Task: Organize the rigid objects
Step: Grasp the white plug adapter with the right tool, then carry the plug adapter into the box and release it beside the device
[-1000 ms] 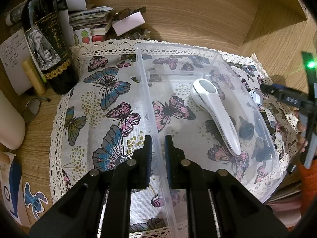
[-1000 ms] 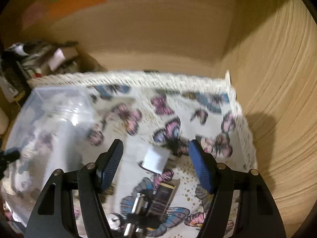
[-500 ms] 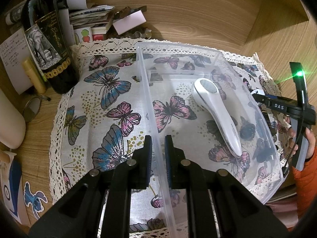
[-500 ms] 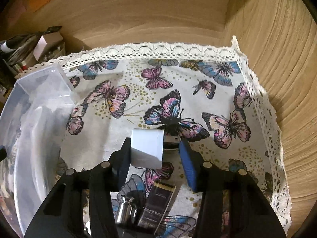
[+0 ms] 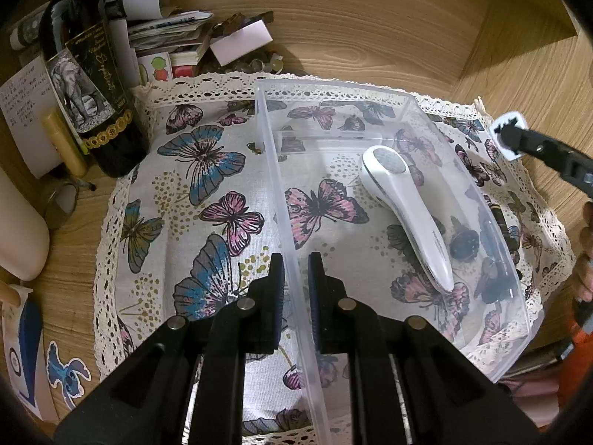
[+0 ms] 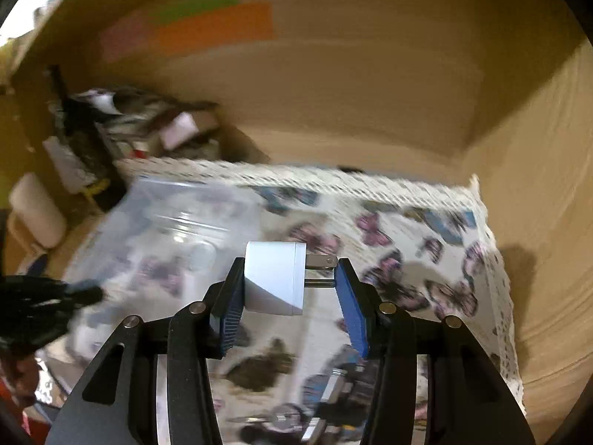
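White plug adapter (image 6: pixel 274 278) sits clenched in the right gripper (image 6: pixel 289 289), lifted above the cloth right of the clear bin (image 5: pixel 493 222); the left gripper (image 5: pixel 296 278) pinches its near wall, likely steadying it.

Black claws (image 6: pixel 289 289), blue ribbed pads (image 6: pixel 351 311), silver screws, orange sleeve (image 5: pixel 578 363)

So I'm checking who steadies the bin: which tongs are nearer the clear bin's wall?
Left. The left tongs are clamped on the clear bin's near wall; the right tongs hold a white plug adapter off beside it.
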